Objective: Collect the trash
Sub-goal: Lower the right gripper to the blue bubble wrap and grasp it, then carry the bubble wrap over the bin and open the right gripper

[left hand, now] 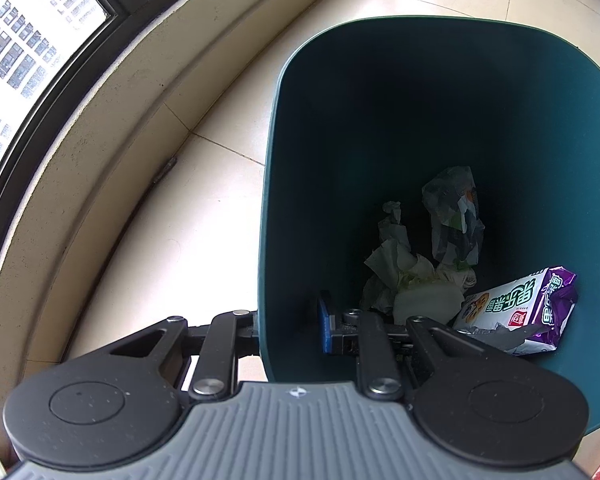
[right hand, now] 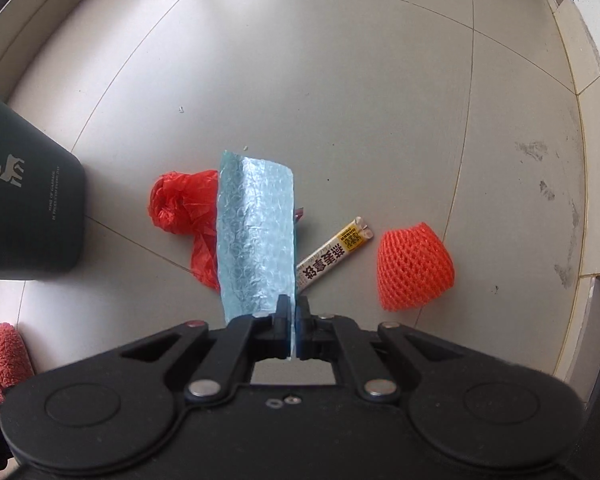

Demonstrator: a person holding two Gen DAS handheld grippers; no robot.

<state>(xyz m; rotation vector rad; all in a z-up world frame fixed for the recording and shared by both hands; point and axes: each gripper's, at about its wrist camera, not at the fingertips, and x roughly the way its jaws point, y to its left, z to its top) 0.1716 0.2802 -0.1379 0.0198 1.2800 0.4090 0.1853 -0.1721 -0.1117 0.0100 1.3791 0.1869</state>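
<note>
My left gripper (left hand: pixel 290 330) is shut on the near wall of the dark teal trash bin (left hand: pixel 284 184), one finger outside, one blue-padded finger (left hand: pixel 325 326) inside. In the bin lie crumpled tissues (left hand: pixel 404 280), a clear wrapper (left hand: pixel 454 220) and a purple snack packet (left hand: pixel 524 312). My right gripper (right hand: pixel 293 320) is shut on a light blue bubble-wrap sheet (right hand: pixel 256 236), held above the floor. Under it on the tiles lie a red plastic bag (right hand: pixel 184 208), a chopstick packet (right hand: pixel 334 252) and an orange foam fruit net (right hand: pixel 414 268). The bin also shows at the left of the right wrist view (right hand: pixel 28 208).
A window (left hand: pixel 24 56) and beige sill ledge (left hand: pixel 112 92) curve along the left of the bin. A red fuzzy object (right hand: pixel 8 354) lies at the lower left of the right wrist view. A wall base (right hand: pixel 596 80) runs along the right.
</note>
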